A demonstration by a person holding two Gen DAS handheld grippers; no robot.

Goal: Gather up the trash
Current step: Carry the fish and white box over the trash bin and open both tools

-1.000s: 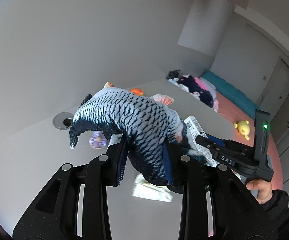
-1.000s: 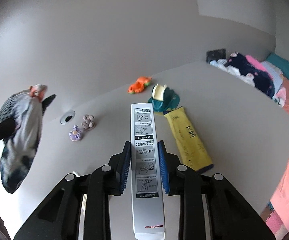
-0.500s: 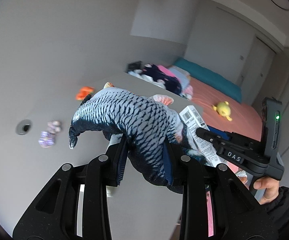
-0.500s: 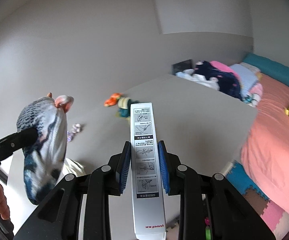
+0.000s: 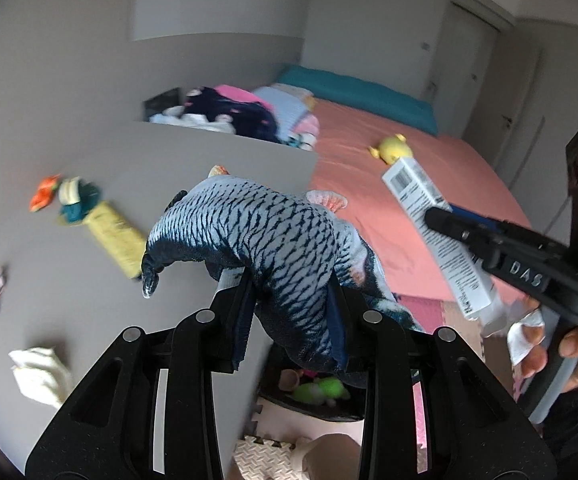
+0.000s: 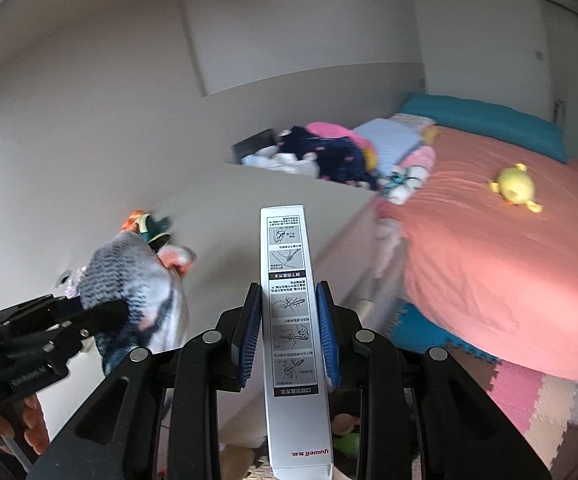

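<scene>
left gripper (image 5: 289,312) clamped on blue-grey scaled plush fish (image 5: 265,240), 12 o'clock, held over dark bin (image 5: 309,404) | right gripper (image 6: 288,332) pinching long white printed carton (image 6: 291,320) upright, likely for dropping

Open air between table (image 5: 193,148) and bed (image 5: 421,184)

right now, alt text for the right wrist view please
The right claw grips a long white box upright. At left, the left claw holds a fish toy; a bed is at right.
</scene>
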